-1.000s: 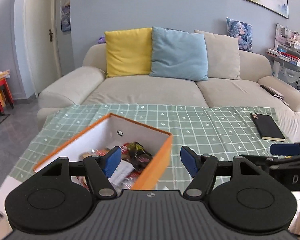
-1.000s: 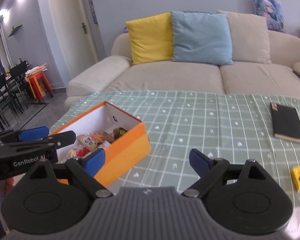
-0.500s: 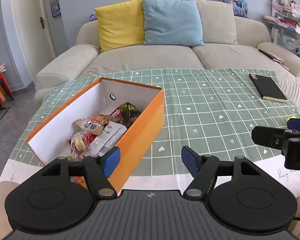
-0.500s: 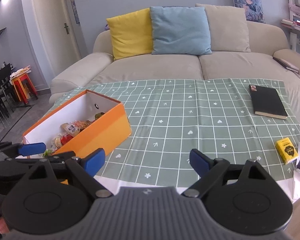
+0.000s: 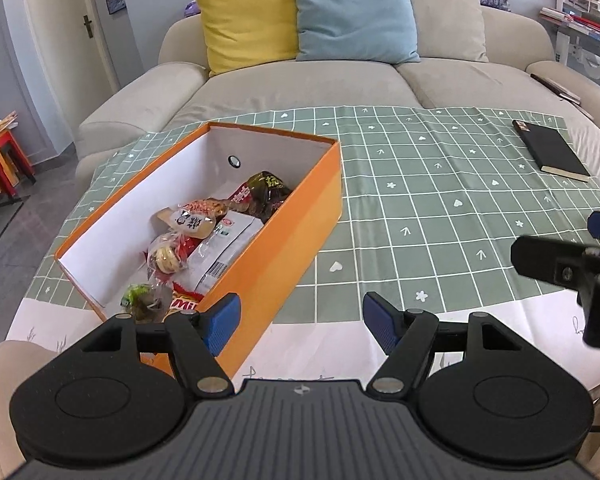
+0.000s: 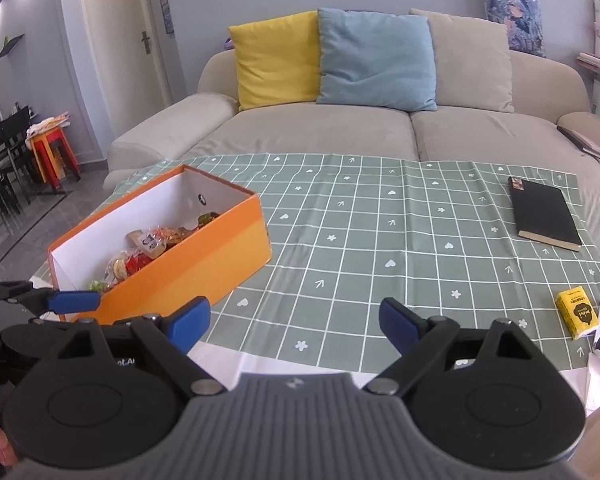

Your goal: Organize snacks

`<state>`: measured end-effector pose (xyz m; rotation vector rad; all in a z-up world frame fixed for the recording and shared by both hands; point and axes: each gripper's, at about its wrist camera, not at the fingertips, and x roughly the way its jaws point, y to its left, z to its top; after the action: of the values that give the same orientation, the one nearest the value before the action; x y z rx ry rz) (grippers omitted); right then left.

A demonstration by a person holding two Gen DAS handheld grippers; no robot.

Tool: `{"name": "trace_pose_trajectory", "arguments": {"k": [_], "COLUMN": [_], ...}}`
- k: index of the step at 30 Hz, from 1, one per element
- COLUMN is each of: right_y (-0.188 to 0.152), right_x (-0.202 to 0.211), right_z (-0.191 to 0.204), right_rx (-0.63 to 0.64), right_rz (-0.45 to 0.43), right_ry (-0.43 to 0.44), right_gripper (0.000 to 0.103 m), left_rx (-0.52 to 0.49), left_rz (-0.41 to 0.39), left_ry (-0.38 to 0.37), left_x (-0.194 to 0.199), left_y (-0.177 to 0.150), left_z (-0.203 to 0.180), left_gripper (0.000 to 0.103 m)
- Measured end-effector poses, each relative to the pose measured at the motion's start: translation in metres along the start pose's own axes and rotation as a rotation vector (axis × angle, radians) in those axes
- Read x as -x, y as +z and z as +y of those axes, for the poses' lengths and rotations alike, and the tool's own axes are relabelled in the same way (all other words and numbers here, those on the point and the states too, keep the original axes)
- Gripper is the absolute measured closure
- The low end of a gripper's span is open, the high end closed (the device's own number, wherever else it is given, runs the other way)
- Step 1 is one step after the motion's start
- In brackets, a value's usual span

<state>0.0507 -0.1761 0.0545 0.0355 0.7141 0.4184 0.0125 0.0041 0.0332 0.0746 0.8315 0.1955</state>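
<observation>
A table point(image 6: 380, 240) under a smooth green checked cloth stands before a beige fabric sofa point(image 6: 340, 128) with yellow, blue and beige cushions. Ahead-left of the left hand-held gripper point(image 5: 300, 320), jaws wide apart and empty, sits a rectangular orange cardboard box point(image 5: 284, 240) holding crinkly snack packets point(image 5: 204, 236). The right hand-held gripper point(image 6: 294, 320) is likewise spread and empty; a small yellow carton point(image 6: 577, 311) lies to its right, a black notebook point(image 6: 544, 212) farther ahead-right.
</observation>
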Motion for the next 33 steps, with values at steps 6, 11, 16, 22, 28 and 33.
{"name": "trace_pose_trajectory", "arguments": {"k": [6,11,16,22,28,33], "right_y": [-0.0015,-0.0015,-0.0018,-0.0024,-0.0025,-0.0024], "right_x": [-0.0032,-0.0044,-0.0056,-0.007,-0.0079,-0.0082], "right_z": [0.0046,0.0059,0.0069,0.0083,0.0097,0.0102], "right_rx": [0.015,0.016,0.021,0.025,0.03,0.033], "right_rz": [0.012,0.016,0.022,0.026,0.031,0.032], "right_ry": [-0.004,-0.009,-0.011,-0.016,-0.019,-0.02], "right_gripper": [0.014,0.014,0.014,0.014,0.014,0.014], "left_rx": [0.008,0.009,0.009,0.009,0.01,0.006], "left_rz": [0.009,0.008,0.009,0.012,0.013,0.013], "left_ry": [0.005,0.003,0.005,0.004,0.004,0.004], "left_x": [0.0002,0.0009,0.0008,0.0008,0.0011,0.0015], "left_y": [-0.0002,0.0,0.0003,0.0004,0.0005,0.0006], "left_z": [0.0019,0.0018,0.0021,0.0032,0.0037,0.0033], "left_gripper": [0.021,0.021,0.021,0.021,0.021,0.021]}}
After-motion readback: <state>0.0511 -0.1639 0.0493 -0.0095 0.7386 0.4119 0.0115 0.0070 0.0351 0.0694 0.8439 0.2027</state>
